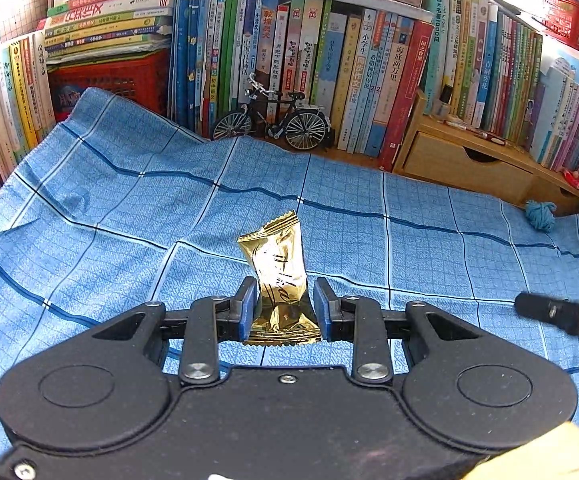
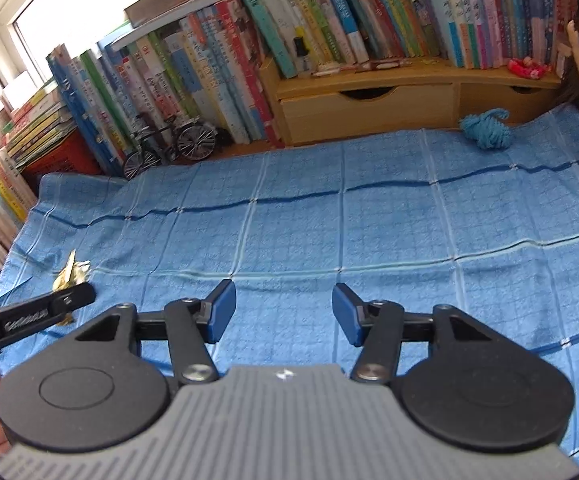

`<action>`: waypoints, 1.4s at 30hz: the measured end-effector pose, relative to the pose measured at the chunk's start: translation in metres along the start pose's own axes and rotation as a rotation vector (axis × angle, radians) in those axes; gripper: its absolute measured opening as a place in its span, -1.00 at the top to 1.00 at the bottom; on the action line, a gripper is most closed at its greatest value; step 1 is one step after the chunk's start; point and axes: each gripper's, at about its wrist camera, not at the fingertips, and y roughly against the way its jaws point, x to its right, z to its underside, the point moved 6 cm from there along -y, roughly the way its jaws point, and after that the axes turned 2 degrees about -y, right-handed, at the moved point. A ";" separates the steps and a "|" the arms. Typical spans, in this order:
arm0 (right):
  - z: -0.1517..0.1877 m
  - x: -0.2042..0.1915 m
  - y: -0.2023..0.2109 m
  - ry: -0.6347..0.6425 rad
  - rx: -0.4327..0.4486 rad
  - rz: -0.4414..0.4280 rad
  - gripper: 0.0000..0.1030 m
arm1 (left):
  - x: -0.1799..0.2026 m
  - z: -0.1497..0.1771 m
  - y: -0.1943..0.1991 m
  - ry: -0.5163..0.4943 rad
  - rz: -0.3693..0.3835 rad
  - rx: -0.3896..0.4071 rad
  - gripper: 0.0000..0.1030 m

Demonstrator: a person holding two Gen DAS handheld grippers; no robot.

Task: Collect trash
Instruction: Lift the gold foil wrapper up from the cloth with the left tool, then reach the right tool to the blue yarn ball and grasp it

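Gold wrapper (image 1: 279, 276) between left hand-held gripper (image 1: 285, 306) pads.

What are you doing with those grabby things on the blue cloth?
A person is picking up trash with a gripper in each hand. The left gripper is shut on a gold candy wrapper, holding it above the blue checked cloth. The right gripper is open with nothing in it. A ball of blue yarn lies at the far edge, near the wooden drawers.
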 end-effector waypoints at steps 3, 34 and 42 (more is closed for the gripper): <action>-0.009 0.015 -0.001 -0.032 0.023 0.032 -0.33 | 0.001 -0.003 0.002 0.006 -0.003 0.024 0.44; 0.056 -0.013 0.065 -0.063 0.020 -0.005 0.00 | -0.008 0.081 0.117 -0.012 0.022 -0.007 0.44; 0.031 0.044 0.069 -0.151 0.109 0.124 -0.25 | 0.002 0.063 0.104 -0.022 0.040 -0.001 0.44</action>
